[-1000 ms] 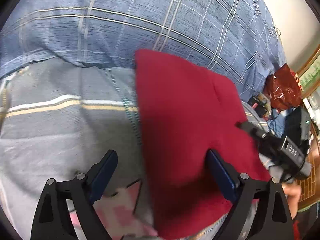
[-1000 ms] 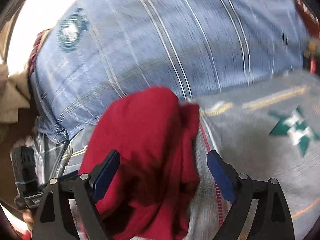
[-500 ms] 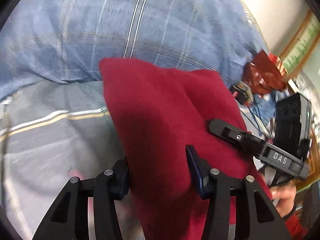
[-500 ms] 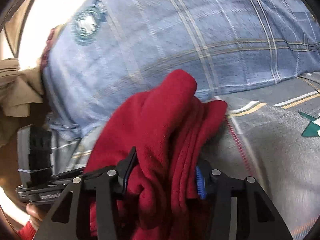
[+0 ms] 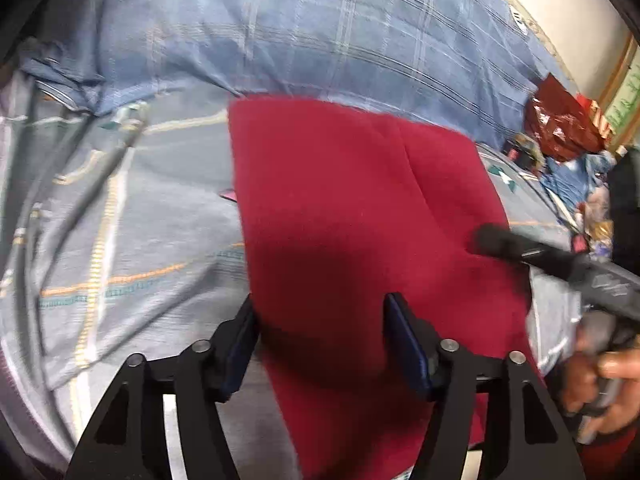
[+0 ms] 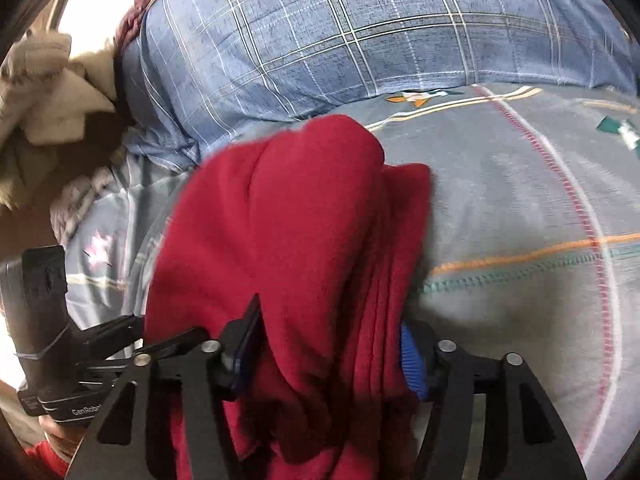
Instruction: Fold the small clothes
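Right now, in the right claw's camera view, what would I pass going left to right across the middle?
Crumpled beige cloth → bunched dark red fleece garment → grey bedsheet with orange and red stitched lines.

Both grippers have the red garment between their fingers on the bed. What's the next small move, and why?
Probably carry it clear of the plaid pillow and lay it flat on the grey sheet. The left gripper and right gripper, jaws lately reopening slightly, both straddle the red garment, which is bunched in thick folds on the right.
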